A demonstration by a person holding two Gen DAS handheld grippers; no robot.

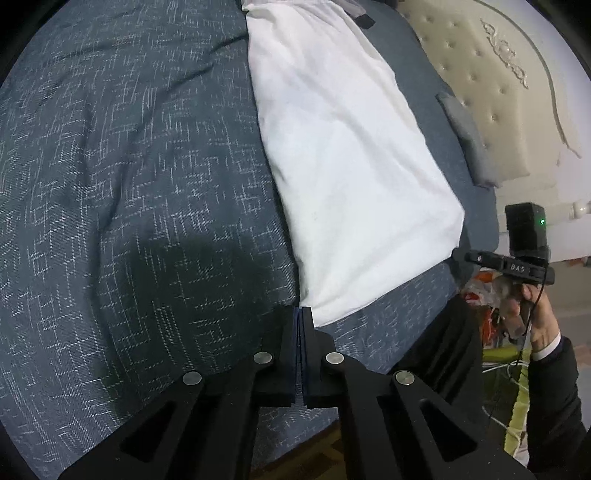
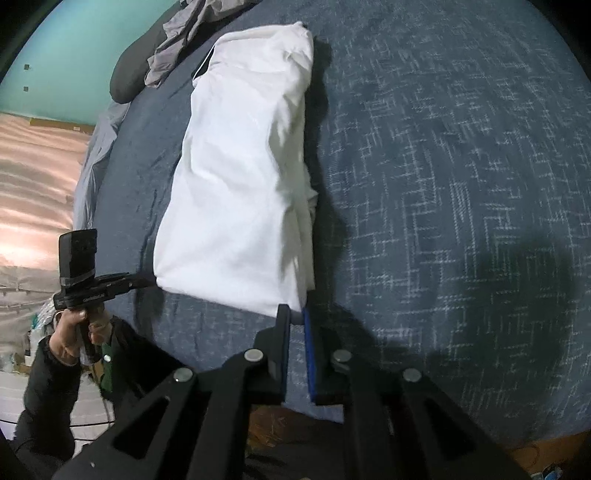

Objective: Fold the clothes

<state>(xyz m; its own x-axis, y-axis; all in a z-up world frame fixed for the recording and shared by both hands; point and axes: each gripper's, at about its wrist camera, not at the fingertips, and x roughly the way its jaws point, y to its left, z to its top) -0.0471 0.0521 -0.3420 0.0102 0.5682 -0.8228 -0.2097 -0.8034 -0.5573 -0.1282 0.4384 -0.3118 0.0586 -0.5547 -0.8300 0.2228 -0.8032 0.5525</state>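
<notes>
White cotton, folded into a long narrow strip, is your garment (image 1: pixel 343 158); it lies lengthwise on the blue-grey patterned bedspread (image 1: pixel 129 184). Your left gripper (image 1: pixel 300 314) sits at the strip's near left corner with its jaws pressed together; whether cloth is pinched between them, you cannot tell. Your right gripper (image 2: pixel 293 314) is at the near right corner, jaws a narrow gap apart, the hem's edge just at the fingertips. A crumpled grey garment (image 2: pixel 181 33) lies beyond the strip's far end
</notes>
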